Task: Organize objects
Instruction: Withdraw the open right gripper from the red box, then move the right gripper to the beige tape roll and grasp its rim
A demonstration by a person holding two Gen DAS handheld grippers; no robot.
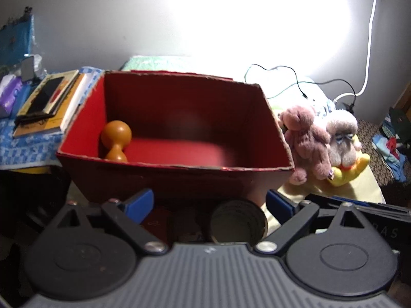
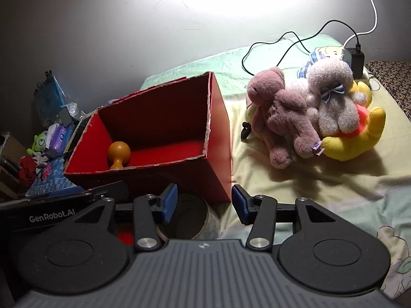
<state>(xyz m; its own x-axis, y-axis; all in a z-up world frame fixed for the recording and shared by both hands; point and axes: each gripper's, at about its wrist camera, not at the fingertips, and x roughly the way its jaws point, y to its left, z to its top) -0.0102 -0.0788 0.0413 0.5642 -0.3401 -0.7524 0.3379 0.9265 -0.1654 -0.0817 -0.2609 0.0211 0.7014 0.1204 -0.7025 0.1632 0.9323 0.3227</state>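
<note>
An open red cardboard box (image 1: pixel 179 177) stands on the bed, with an orange wooden dumbbell-shaped piece (image 1: pixel 115 138) in its left corner; both show in the right wrist view too, the box (image 2: pixel 218 138) and the piece (image 2: pixel 118 154). A roll of tape (image 1: pixel 237 222) lies in front of the box. My left gripper (image 1: pixel 210 202) is open wide above the roll, its blue pads (image 1: pixel 140 202) well apart from it. My right gripper (image 2: pixel 204 202) is open over the same roll (image 2: pixel 191 215), and its right pad (image 2: pixel 240 204) stands clear of the roll. Neither gripper holds anything.
A pink plush bear (image 2: pixel 280 110), a pale fluffy plush (image 2: pixel 331 97) and a yellow plush (image 2: pixel 359 131) are heaped right of the box. Cables and a charger (image 2: pixel 355 59) lie behind them. Stacked books (image 1: pixel 48 100) and small clutter (image 2: pixel 43 143) sit left of the box.
</note>
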